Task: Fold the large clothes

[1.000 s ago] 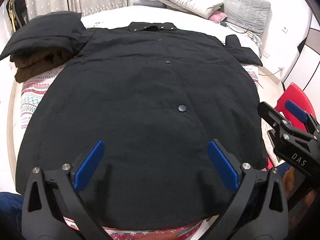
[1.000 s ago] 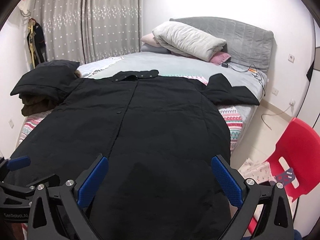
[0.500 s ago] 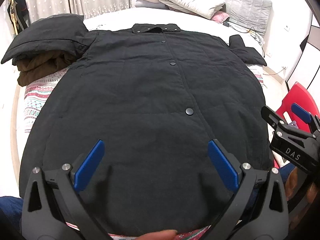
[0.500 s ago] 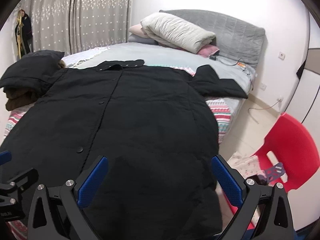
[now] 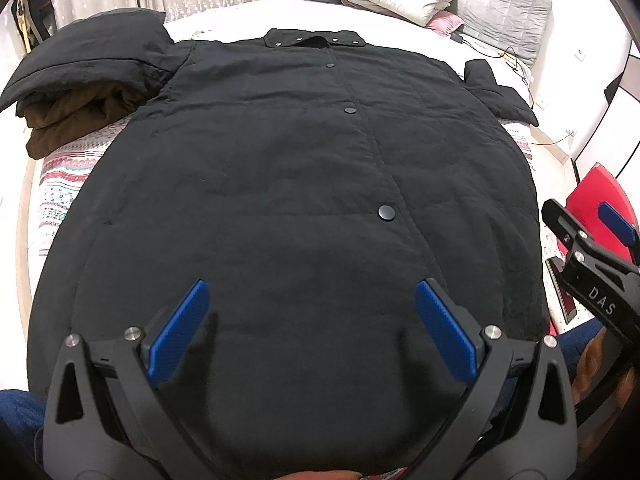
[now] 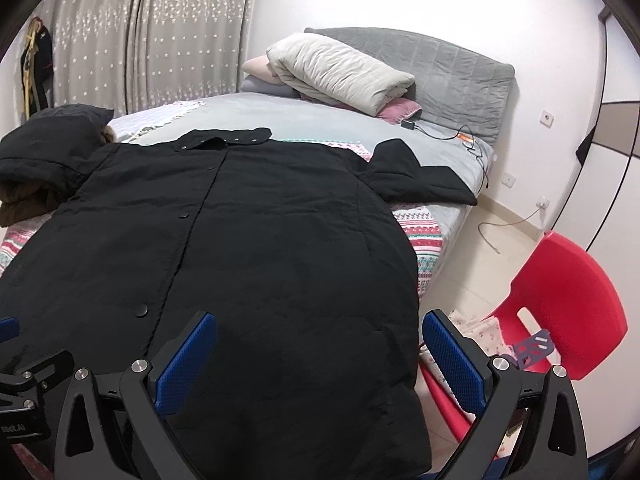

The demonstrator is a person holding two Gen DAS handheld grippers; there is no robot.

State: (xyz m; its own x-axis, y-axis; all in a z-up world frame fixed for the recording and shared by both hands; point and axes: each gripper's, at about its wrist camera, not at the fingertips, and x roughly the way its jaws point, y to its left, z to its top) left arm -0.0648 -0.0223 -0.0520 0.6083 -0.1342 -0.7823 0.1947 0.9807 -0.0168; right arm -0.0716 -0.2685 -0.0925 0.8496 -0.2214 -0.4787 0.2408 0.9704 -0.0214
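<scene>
Both the left gripper (image 5: 308, 320) and right gripper (image 6: 320, 348) hover spread apart above the black coat (image 5: 280, 200) hem

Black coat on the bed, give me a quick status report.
Left gripper open, right gripper open, both empty. Black coat spread flat, unfolded. Its left sleeve lies atop a brown garment.

the black coat (image 5: 280, 200) in front of me is matt, faintly quilted cloth with smooth dull snaps. my left gripper (image 5: 316, 328) has matt black plastic arms, blue textured pads (image 5: 444, 336) and shiny metal screws. the chair (image 6: 568, 304) is glossy red plastic, the headboard (image 6: 460, 76) quilted grey fabric.
</scene>
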